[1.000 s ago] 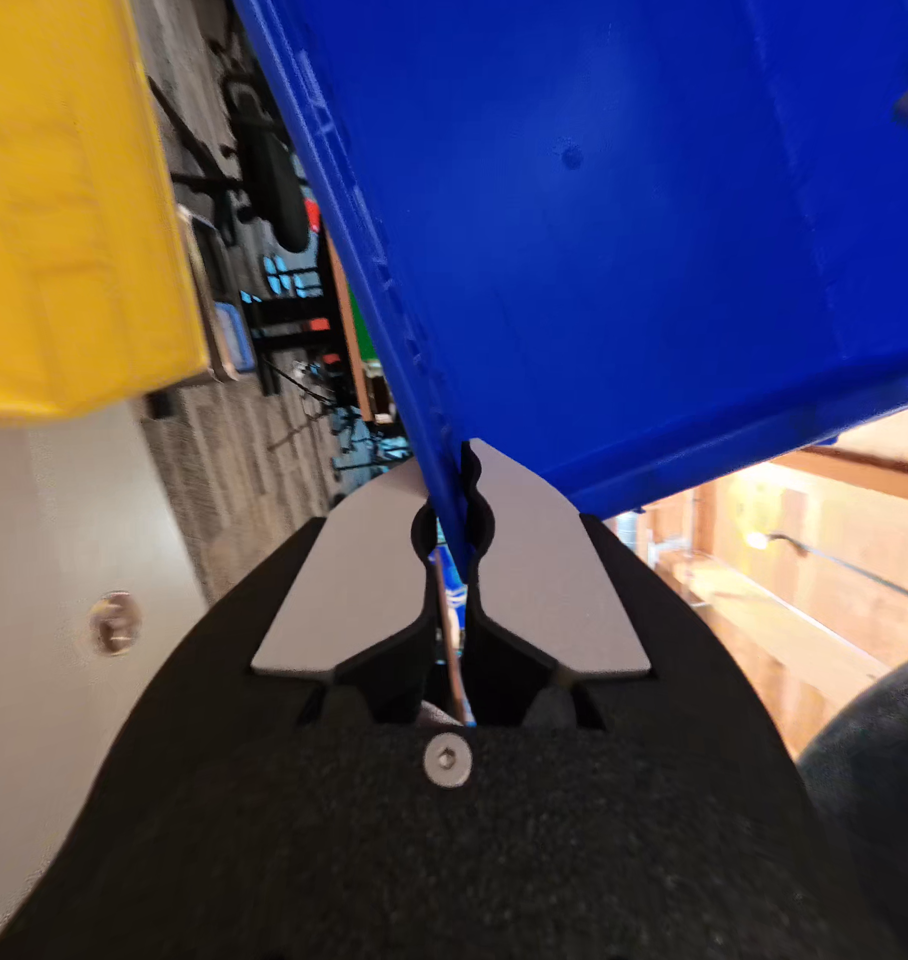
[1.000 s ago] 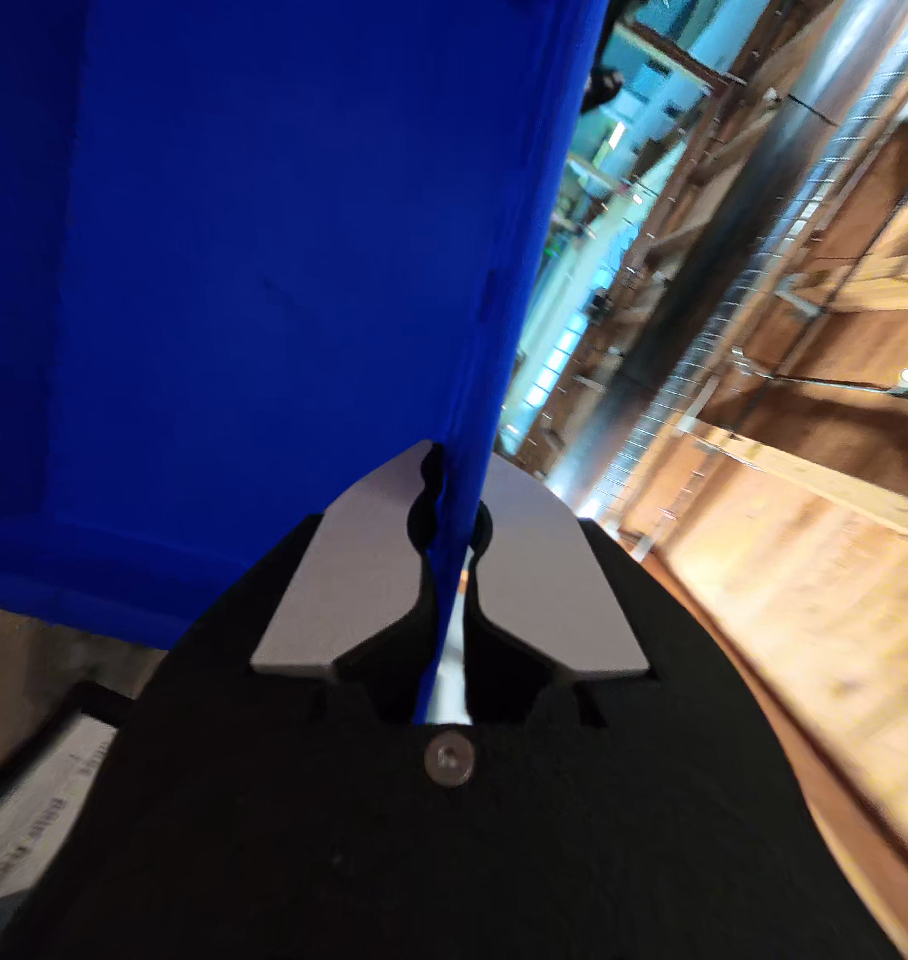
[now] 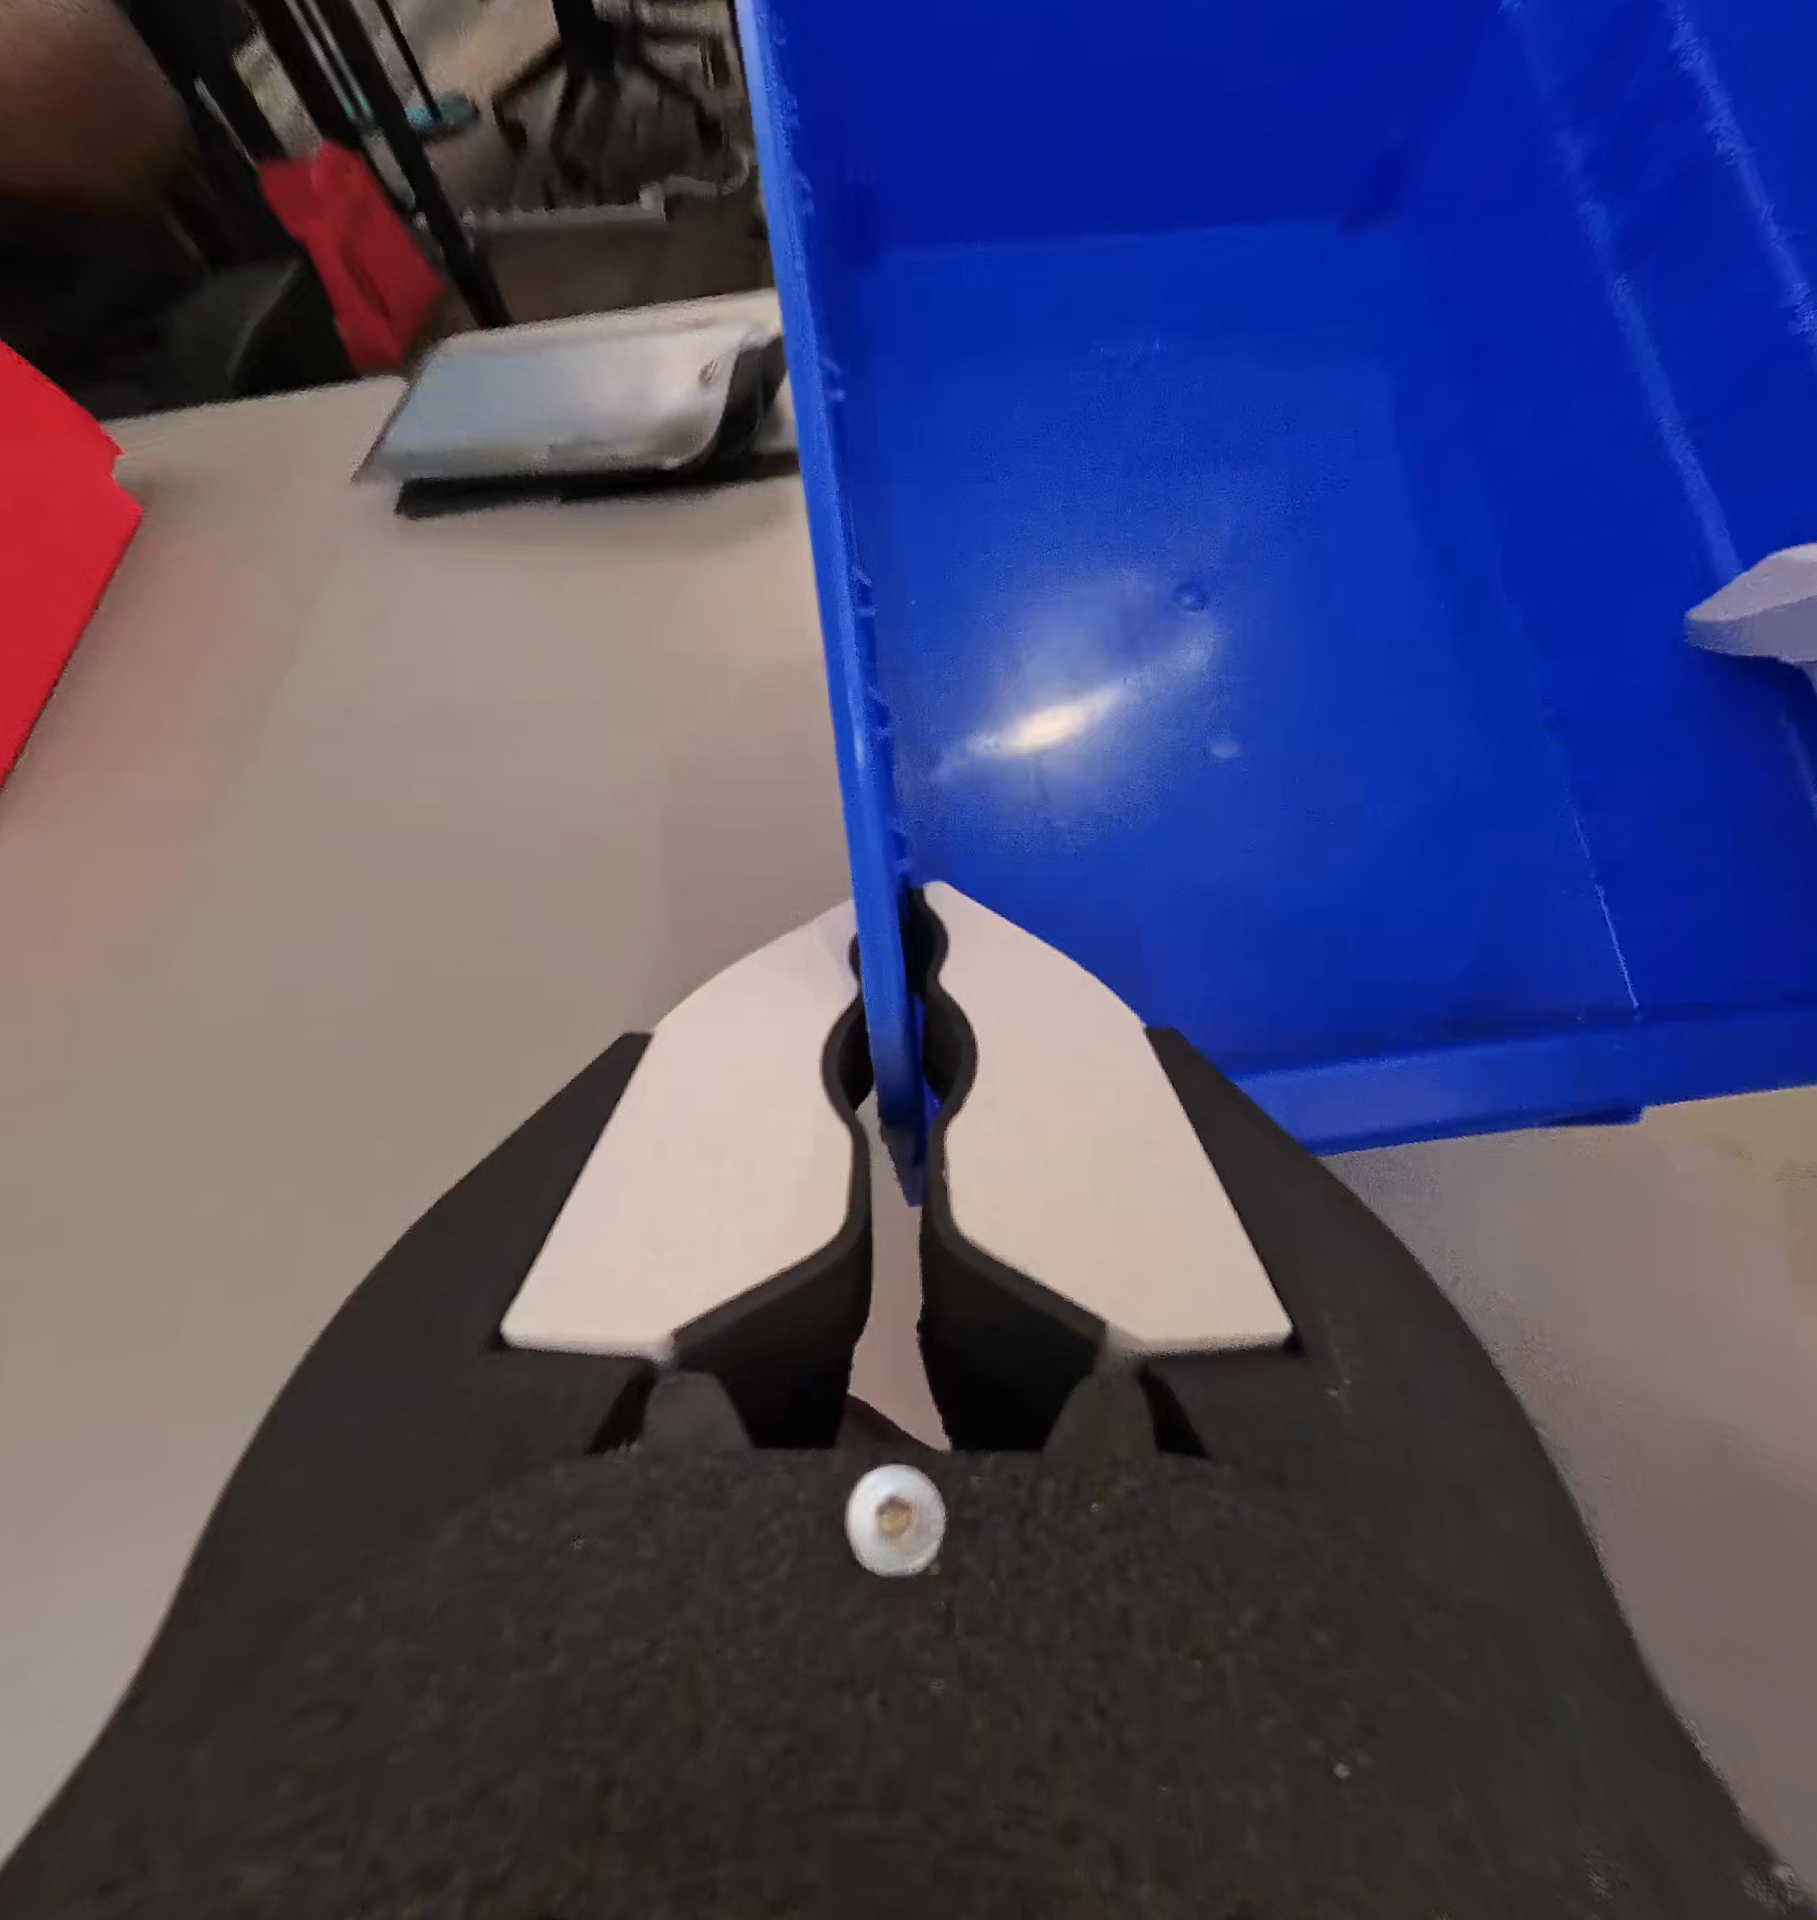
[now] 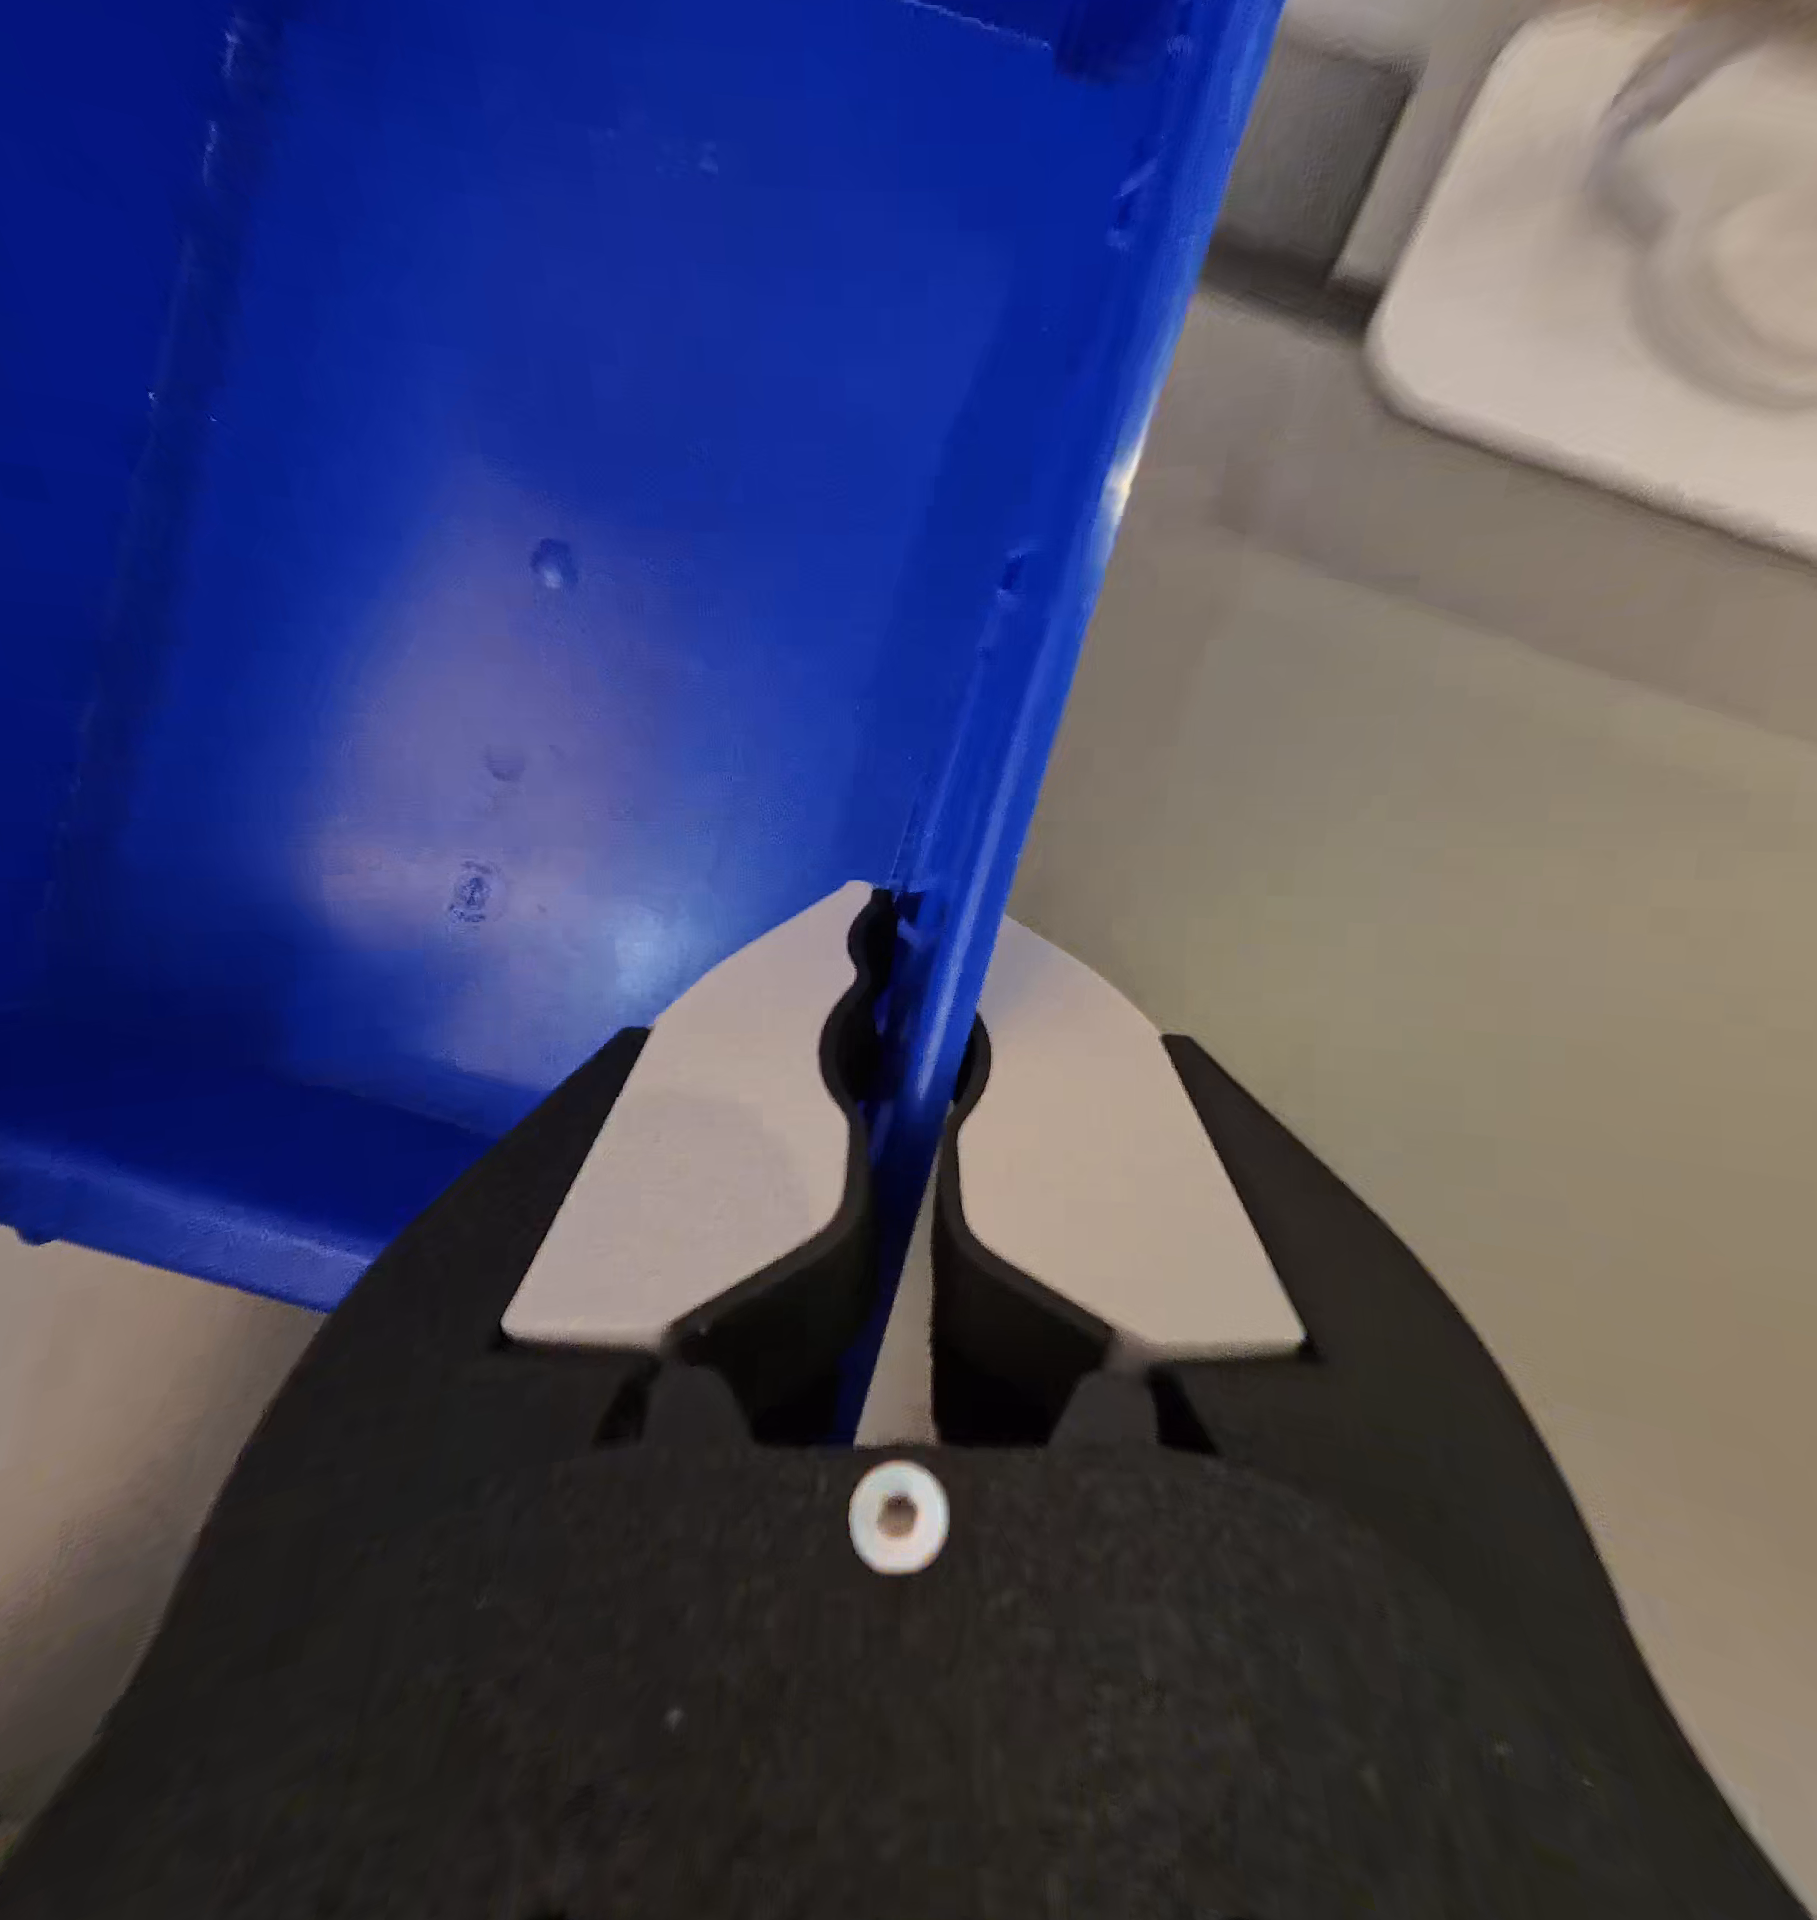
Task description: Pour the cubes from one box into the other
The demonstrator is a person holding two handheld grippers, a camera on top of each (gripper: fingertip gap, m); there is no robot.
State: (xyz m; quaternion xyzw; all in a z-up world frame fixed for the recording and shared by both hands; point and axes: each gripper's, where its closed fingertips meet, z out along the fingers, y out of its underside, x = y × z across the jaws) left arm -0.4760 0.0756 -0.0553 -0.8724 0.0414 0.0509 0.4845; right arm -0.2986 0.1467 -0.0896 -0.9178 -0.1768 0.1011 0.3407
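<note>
The left gripper (image 3: 899,1039) was closed down on one side wall of the deep blue plastic box (image 3: 1247,644), its pale grey fingers (image 3: 738,1122) pinching the thin rim between them. The right gripper (image 4: 909,1039) was clamped the same way on the opposite wall of that box (image 4: 530,520) — so the box hung between the two tools, carried by its sides. In the left wrist view a grey fingertip of the right gripper showed at the far wall of the box.

Inside the blue box nothing showed: its glossy floor was bare in both views and no cubes could be seen. The second box was not in view either. By that, the pouring itself looked finished and the step in hand was bringing the emptied box back toward the light grey tabletop (image 3: 447,831) beneath it.

Left of the blue box lay a flat red piece (image 3: 21,582) and, farther back, a grey slab-like device (image 3: 571,405); right of it, a white tray (image 4: 1631,312), blurred.

The next move probably called for lowering the box level onto the bare tabletop — both sides together — and only then easing the fingers apart.
</note>
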